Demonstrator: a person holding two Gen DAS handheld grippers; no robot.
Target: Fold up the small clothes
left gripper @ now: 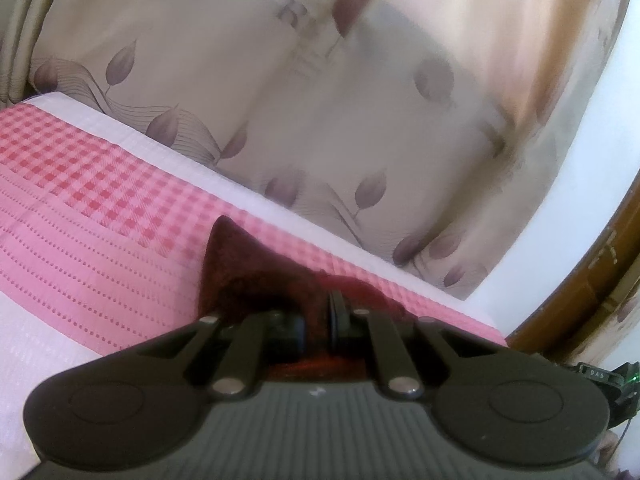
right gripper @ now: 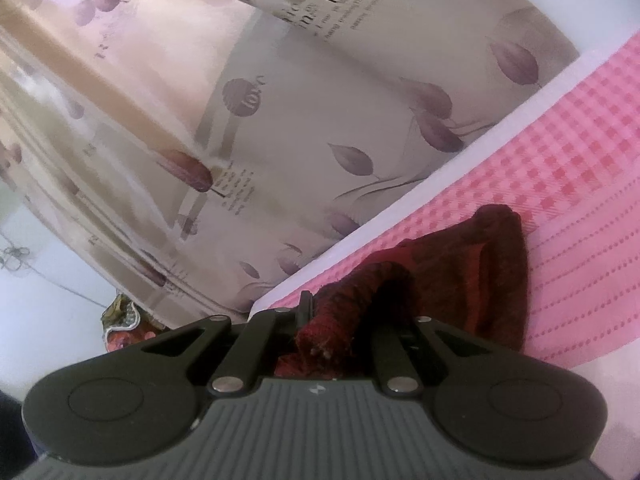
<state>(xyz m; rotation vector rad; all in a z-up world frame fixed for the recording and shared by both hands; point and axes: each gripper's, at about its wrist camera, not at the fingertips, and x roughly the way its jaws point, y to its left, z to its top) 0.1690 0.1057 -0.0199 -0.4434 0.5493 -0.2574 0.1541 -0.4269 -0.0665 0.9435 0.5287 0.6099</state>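
Maroon garment (right gripper: 472,276) pinched in both closed jaws; curtain (right gripper: 320,120) print reads "love".

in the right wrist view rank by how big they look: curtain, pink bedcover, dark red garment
1. curtain, fills most of the view
2. pink bedcover
3. dark red garment, smallest, though being nearest the camera enlarges it; right gripper is shut on it

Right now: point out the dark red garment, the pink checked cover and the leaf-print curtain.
dark red garment (right gripper: 492,276), right wrist view, its bunched body.
pink checked cover (left gripper: 80,184), left wrist view, checked band.
leaf-print curtain (left gripper: 248,80), left wrist view, plain beige area between leaves.
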